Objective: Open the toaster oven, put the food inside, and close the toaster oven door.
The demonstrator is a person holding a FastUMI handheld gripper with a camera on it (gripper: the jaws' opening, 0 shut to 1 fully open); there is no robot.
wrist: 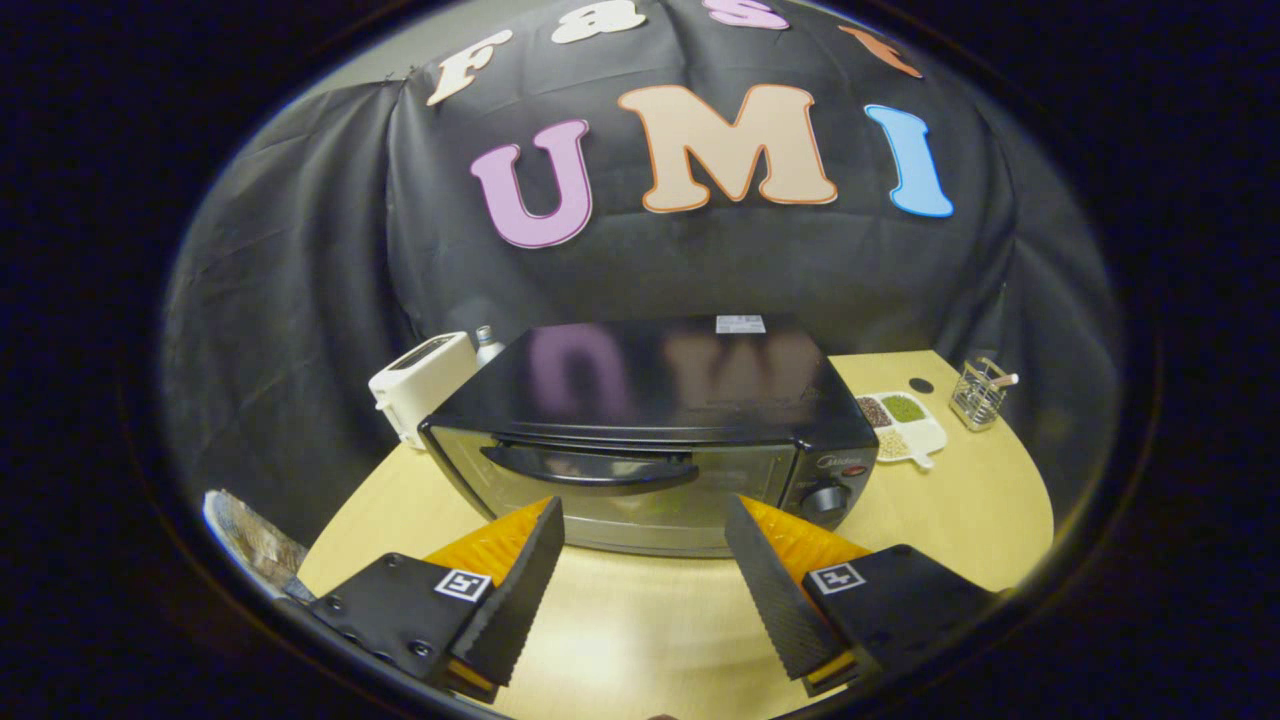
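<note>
The gripper sits nearest, its 2 fingers spread wide with nothing between them. Just ahead stands the toaster oven on the table, door shut; its handle runs crosswise to the fingers, slightly toward the left finger and above both tips, so the claw would need to rise and go forward to reach it. Behind the oven's left corner is a white toaster. To its right lie a divided dish and a small wire holder

Even, fairly bright light from above leaves a soft sheen on the toaster oven top, fisheye bending strong toward the edges.
</note>
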